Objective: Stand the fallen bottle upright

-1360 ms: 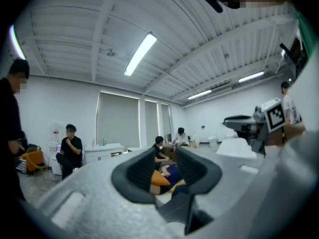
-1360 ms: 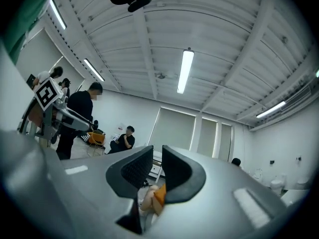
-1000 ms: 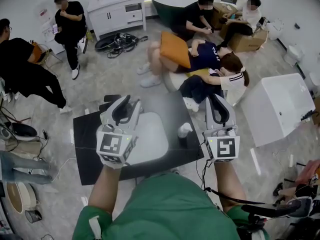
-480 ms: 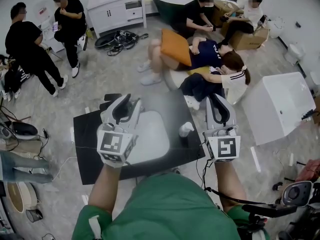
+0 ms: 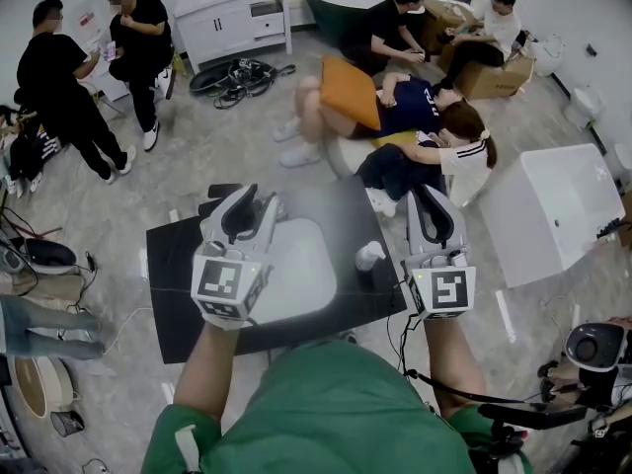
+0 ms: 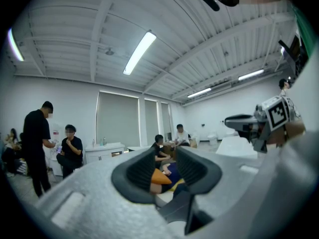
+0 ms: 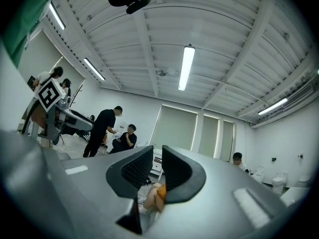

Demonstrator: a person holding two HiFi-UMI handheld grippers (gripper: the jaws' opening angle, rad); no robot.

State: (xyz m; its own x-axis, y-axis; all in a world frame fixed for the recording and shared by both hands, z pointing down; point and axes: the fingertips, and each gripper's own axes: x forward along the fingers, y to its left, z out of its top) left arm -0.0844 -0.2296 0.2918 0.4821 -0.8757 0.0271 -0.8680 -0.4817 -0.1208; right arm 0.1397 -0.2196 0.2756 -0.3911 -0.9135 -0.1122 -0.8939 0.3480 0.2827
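A small white bottle lies on its side near the right edge of the black table. My left gripper hangs above the table's middle, over a white basin, well to the left of the bottle. Just right of the bottle, my right gripper is held over the table's right edge. Both point away from me and up. In the left gripper view, the left gripper shows a narrow empty gap. The right gripper shows an even narrower gap, with nothing in it.
Two people lie and sit on the floor just beyond the table. A large white tub stands at the right. Two more people are at the far left, near a white cabinet. Cables lie at the left.
The person in black at the far left has stood up and walked toward the seated one. Both grippers and the bottle have stayed where they were.
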